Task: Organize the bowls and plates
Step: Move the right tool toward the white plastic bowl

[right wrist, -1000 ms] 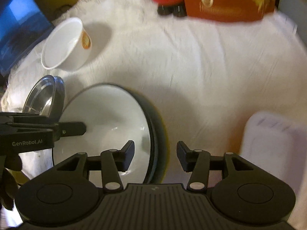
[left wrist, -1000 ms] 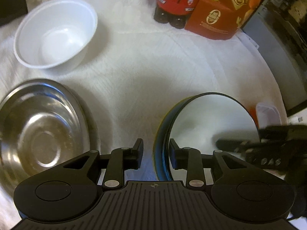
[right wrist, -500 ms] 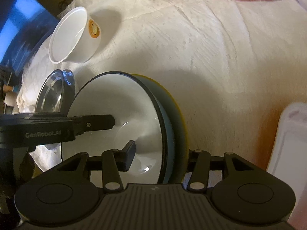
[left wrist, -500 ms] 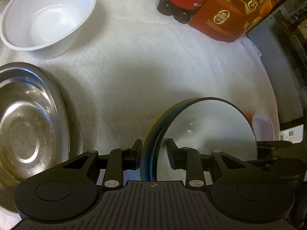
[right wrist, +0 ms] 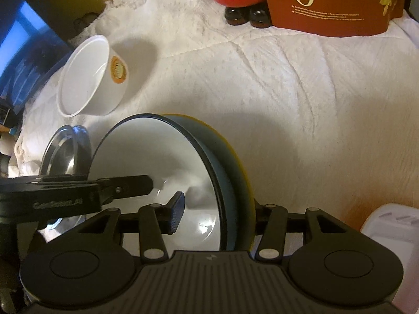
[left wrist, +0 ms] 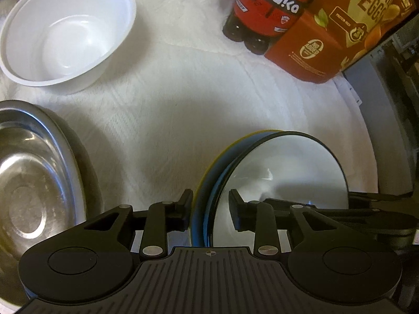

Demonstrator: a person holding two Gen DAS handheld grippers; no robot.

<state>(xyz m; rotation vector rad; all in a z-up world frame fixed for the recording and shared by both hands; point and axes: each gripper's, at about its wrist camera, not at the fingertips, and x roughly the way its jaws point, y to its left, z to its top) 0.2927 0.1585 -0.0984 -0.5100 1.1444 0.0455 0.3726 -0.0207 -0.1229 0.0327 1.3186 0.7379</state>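
The stack of plates sits between the two hand-held grippers, above the white cloth-covered surface. The left hand-held gripper straddles the stack's left rim, one finger under the yellow bottom plate and one over the white top plate; the right hand-held gripper straddles the opposite rim. Both are partly closed about the rim; whether they actually pinch it cannot be told. The steel bowl lies just left, the white bowl farther away on that side, so the left arm is nearer both.
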